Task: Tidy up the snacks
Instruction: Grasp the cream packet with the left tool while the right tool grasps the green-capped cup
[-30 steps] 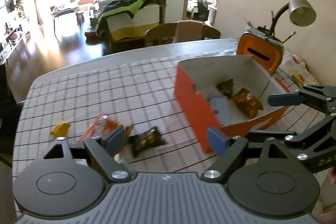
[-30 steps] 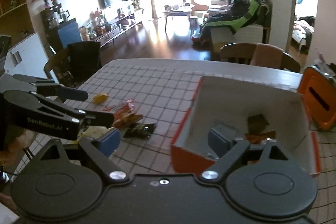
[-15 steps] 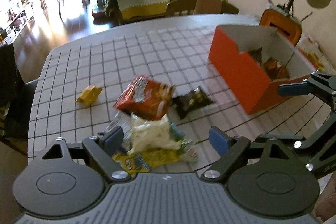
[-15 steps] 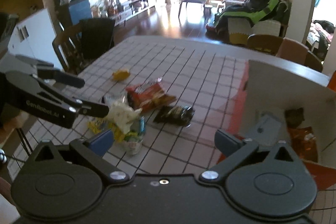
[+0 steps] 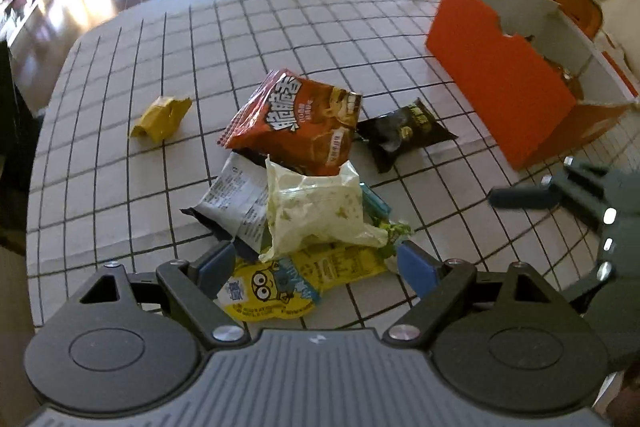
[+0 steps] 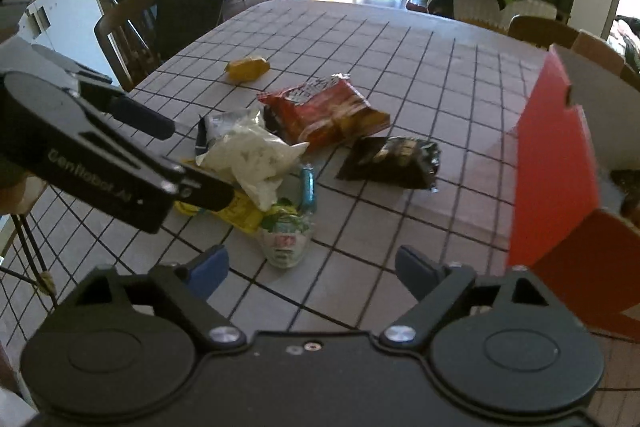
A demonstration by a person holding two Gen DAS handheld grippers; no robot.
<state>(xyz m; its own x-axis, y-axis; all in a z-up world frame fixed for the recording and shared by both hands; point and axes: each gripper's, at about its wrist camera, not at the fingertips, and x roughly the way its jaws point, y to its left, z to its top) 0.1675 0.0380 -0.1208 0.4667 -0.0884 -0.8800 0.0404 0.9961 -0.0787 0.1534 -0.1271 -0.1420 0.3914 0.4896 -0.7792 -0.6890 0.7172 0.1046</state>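
The snacks sit in a small pile on the bench [image 5: 120, 75], which has a checked cloth on it. A red bag [image 5: 298, 123] lies at the far side of the pile. A pale, see-through bag [image 5: 316, 211] lies on top, near the front. A silver and black packet [image 5: 236, 203] pokes out on its left. A yellow packet with a cartoon face [image 5: 272, 287] lies under the pale bag, at the near edge. A small green and white packet [image 6: 286, 235] and a thin blue one [image 6: 308, 185] lie at the right side of the pile. A black bag [image 5: 404, 133] lies just right of the red bag. A little yellow packet [image 5: 160, 117] lies alone, well to the left.

The orange box [image 5: 496, 75] stands on the bench, to the right of the pile. It is white inside and open on top. A few snacks are in it, but they are too hidden to tell apart.

The left hand-held gripper [image 5: 316, 265] hangs over the near side of the pile. Its jaws are wide apart and hold nothing. The right hand-held gripper [image 6: 310, 271] is near the green and white packet. Its jaws are closing, but there is nothing between them.
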